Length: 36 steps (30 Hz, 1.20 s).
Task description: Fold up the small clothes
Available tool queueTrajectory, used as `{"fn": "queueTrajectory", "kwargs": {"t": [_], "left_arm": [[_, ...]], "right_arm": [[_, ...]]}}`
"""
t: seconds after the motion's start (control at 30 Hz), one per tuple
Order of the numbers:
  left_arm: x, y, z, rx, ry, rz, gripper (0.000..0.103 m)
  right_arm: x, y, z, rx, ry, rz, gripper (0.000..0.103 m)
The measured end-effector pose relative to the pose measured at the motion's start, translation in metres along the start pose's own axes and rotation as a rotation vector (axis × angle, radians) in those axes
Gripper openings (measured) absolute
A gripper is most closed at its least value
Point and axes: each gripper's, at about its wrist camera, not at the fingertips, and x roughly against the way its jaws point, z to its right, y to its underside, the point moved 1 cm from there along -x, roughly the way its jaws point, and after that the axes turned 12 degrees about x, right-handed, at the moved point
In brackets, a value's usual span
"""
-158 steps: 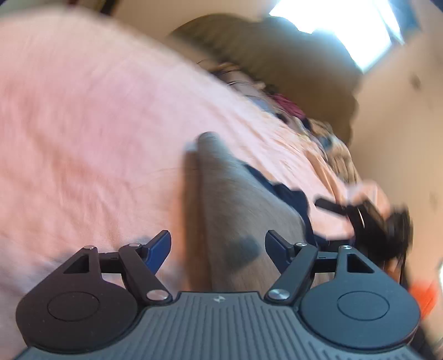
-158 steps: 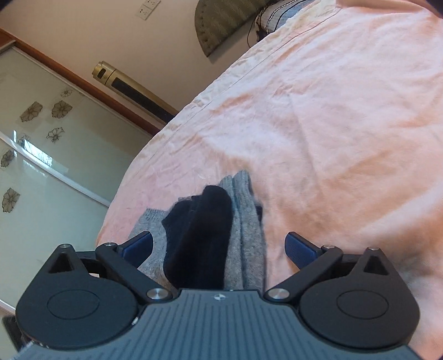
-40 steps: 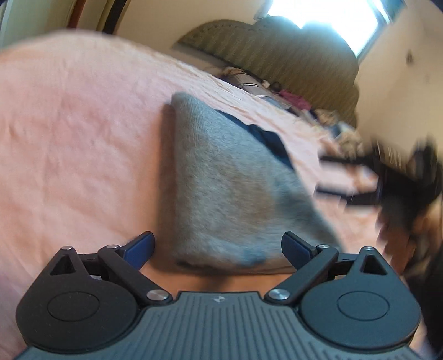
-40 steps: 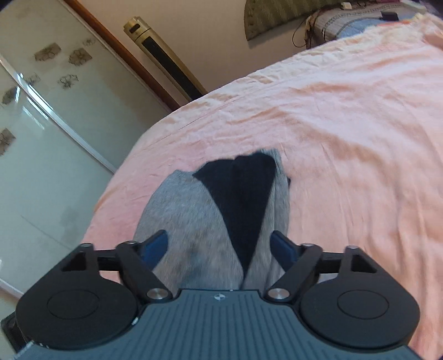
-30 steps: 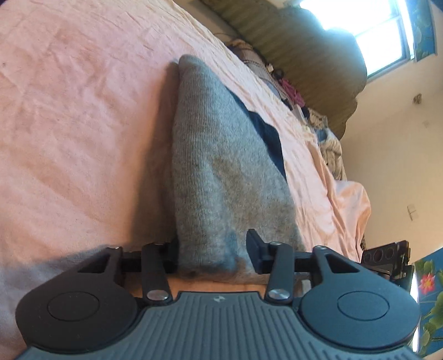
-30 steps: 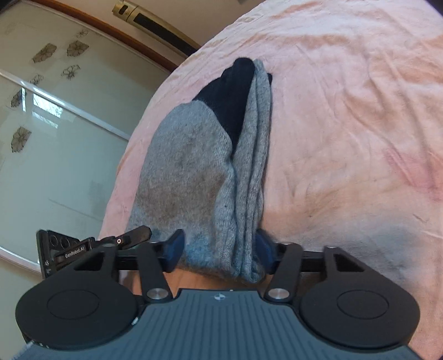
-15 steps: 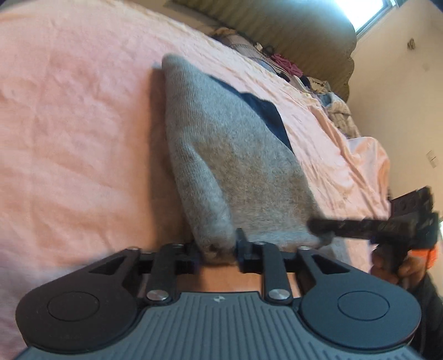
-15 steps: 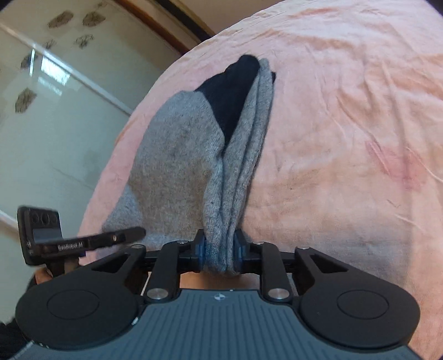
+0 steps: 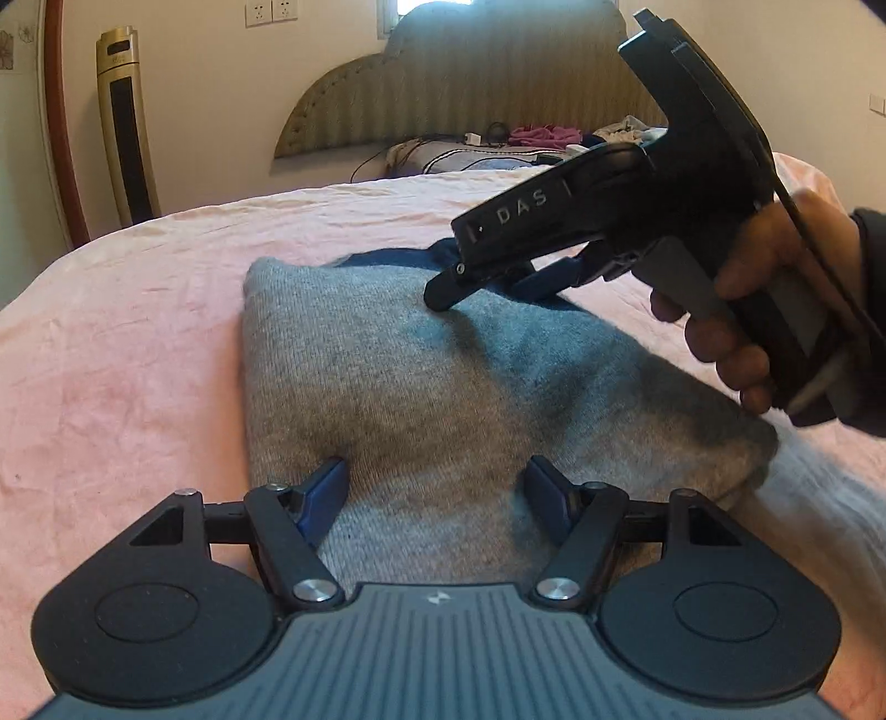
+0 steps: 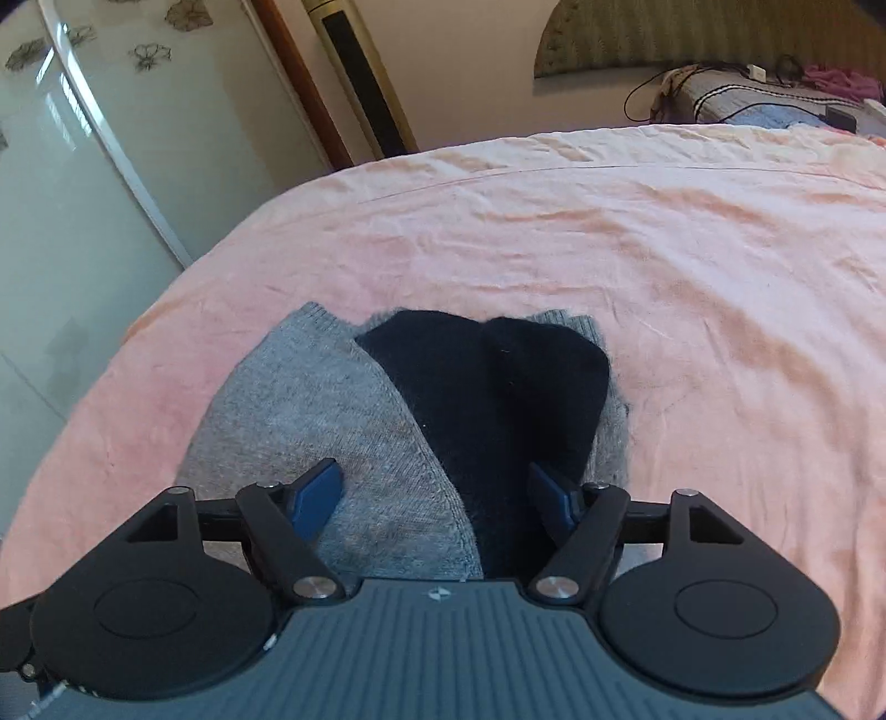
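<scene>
Left gripper (image 9: 437,487) sat nearest in left wrist view, jaws spread wide, blue pads (image 9: 326,490) apart w/ nothing between, hovering over near edge of grey garment (image 9: 421,387). Lay folded flat on pink bedsheet (image 9: 127,343), roughly centre of bed, folded edge to the left, navy part (image 9: 398,260) showing at far end. Right side of garment spread toward near right, partly in shadow.

Right gripper (image 9: 498,282) seen further out in same view, gripped by right hand (image 9: 764,310) at right, tips angled down over far middle of garment; contact w/ cloth not clear. Marked "DAS" on the side.

From right wrist view: right gripper (image 10: 437,493) also released, pads wide apart, empty, above grey garment (image 10: 310,410), w/ navy part (image 10: 498,387) on top, right of centre. Pink bedsheet (image 10: 692,310) wrinkled all round it.

Far: padded headboard (image 9: 498,83) against wall, pile of clothes & cables (image 9: 531,138) at bed's head. Tall gold tower unit (image 9: 124,127) at far left; wall sockets (image 9: 271,11) above. Glass sliding door (image 10: 72,155) w/ flower pattern at far left in right wrist view.
</scene>
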Motion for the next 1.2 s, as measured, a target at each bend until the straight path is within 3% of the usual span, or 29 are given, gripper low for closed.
{"fn": "queueTrajectory", "kwargs": {"t": [0.13, 0.2, 0.27, 0.33, 0.37, 0.4, 0.47, 0.6, 0.7, 0.8, 0.83, 0.93, 1.0, 1.07, 1.1, 1.2], "left_arm": [[0.007, -0.005, 0.002, 0.005, -0.011, -0.013, 0.070], [0.024, -0.005, -0.001, 0.035, 0.018, 0.007, 0.069], [0.037, -0.002, -0.009, 0.056, 0.058, 0.018, 0.070], [0.028, 0.003, -0.013, 0.062, 0.049, -0.030, 0.070], [0.020, 0.006, -0.015, 0.061, 0.029, -0.053, 0.070], [0.014, 0.010, -0.016, 0.055, 0.018, -0.033, 0.071], [0.011, 0.010, -0.017, 0.054, 0.017, -0.016, 0.072], [0.037, 0.004, -0.022, 0.123, 0.028, -0.021, 0.069], [0.046, 0.013, -0.030, 0.147, 0.044, -0.031, 0.069], [0.031, 0.022, -0.032, 0.127, 0.003, -0.027, 0.071], [0.031, 0.022, -0.032, 0.124, -0.006, -0.028, 0.071], [0.051, 0.012, -0.040, 0.192, 0.026, -0.028, 0.069], [0.060, 0.008, -0.056, 0.265, 0.054, -0.008, 0.070], [0.052, 0.010, -0.080, 0.410, 0.081, -0.067, 0.070], [0.045, 0.012, -0.091, 0.482, 0.094, -0.107, 0.068], [0.044, 0.015, -0.098, 0.575, 0.134, -0.100, 0.067]], "right_arm": [[0.006, -0.007, -0.010, 0.034, 0.048, -0.046, 0.070], [0.027, -0.003, -0.025, 0.040, 0.083, -0.025, 0.069], [0.048, 0.006, -0.042, 0.068, 0.015, 0.033, 0.072], [0.052, 0.019, -0.055, 0.085, -0.035, 0.007, 0.086], [0.044, 0.026, -0.056, 0.089, -0.031, -0.028, 0.086], [0.033, 0.034, -0.051, 0.093, -0.013, -0.064, 0.087], [0.032, 0.043, -0.048, 0.148, -0.010, 0.000, 0.088], [0.059, 0.036, -0.061, 0.125, 0.026, -0.031, 0.081], [0.087, 0.052, -0.073, 0.083, -0.088, 0.036, 0.083], [0.068, 0.081, -0.069, 0.052, -0.099, -0.042, 0.084], [0.072, 0.089, -0.066, 0.071, -0.105, 0.025, 0.083], [0.097, 0.087, -0.058, -0.046, -0.099, 0.014, 0.075], [0.118, 0.091, -0.047, -0.096, -0.125, 0.071, 0.083], [0.128, 0.099, -0.030, -0.175, -0.136, 0.064, 0.088], [0.127, 0.105, -0.021, -0.223, -0.152, 0.041, 0.087], [0.112, 0.121, -0.003, -0.319, -0.222, -0.036, 0.074]]}}
